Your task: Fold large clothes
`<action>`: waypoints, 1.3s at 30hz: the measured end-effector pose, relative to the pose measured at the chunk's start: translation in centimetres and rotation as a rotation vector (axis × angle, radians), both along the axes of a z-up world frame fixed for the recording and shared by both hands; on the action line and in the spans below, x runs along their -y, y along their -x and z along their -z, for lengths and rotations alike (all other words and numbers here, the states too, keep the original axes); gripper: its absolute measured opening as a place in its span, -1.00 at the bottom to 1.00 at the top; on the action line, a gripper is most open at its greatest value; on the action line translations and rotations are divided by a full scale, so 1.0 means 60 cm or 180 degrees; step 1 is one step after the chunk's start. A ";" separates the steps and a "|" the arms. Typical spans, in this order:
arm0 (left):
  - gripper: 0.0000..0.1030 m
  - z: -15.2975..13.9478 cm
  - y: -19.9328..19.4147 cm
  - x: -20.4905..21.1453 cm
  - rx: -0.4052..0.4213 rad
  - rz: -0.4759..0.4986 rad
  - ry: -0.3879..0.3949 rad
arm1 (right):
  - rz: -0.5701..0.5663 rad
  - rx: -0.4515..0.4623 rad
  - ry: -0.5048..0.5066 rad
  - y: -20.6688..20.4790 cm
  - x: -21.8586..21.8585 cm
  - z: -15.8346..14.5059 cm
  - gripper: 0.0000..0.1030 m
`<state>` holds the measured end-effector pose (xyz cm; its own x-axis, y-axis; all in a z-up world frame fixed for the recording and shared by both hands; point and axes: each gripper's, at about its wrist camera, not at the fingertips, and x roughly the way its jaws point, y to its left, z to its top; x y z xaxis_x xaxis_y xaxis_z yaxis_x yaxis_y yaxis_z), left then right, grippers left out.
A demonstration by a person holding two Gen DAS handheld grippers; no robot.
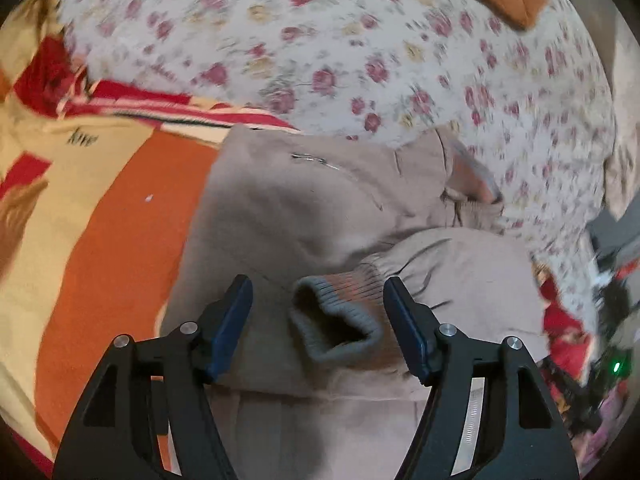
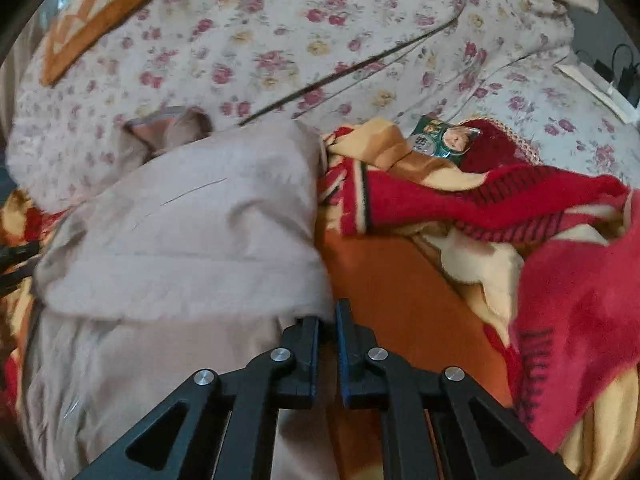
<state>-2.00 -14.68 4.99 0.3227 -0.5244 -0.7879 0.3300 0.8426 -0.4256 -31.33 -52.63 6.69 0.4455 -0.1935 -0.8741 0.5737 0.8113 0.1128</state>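
Note:
A beige zip-up jacket (image 1: 320, 200) lies partly folded on a bed. Its grey ribbed cuff (image 1: 340, 340) rests on the body of the jacket, between the blue pads (image 1: 232, 320) of my left gripper (image 1: 318, 312). That gripper is open, and neither pad touches the cuff. In the right wrist view the same jacket (image 2: 192, 232) fills the left half. My right gripper (image 2: 328, 320) is at the near right corner of the folded layer. Its jaws are almost together, and the fabric's edge runs into the narrow gap.
Under the jacket lies an orange, yellow and red blanket (image 1: 100, 240) (image 2: 400, 288), bunched up at the right (image 2: 560, 300). A floral quilt (image 2: 300, 40) covers the far side, with an orange cushion (image 2: 100, 12) on it. A small green packet (image 2: 440, 140) sits on the blanket.

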 end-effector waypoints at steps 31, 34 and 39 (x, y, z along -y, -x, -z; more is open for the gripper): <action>0.44 0.017 0.042 0.057 0.0271 -0.0018 -0.0508 | 0.0077 0.0130 0.0191 -0.098 0.009 -0.009 0.18; 0.44 0.004 0.068 0.046 0.0289 0.0037 -0.0509 | -0.0086 -0.0331 0.0441 -0.089 -0.011 0.025 0.20; 0.44 -0.025 0.127 -0.006 0.0396 0.0105 -0.0560 | 0.0118 -0.0297 0.0337 -0.042 0.003 0.011 0.25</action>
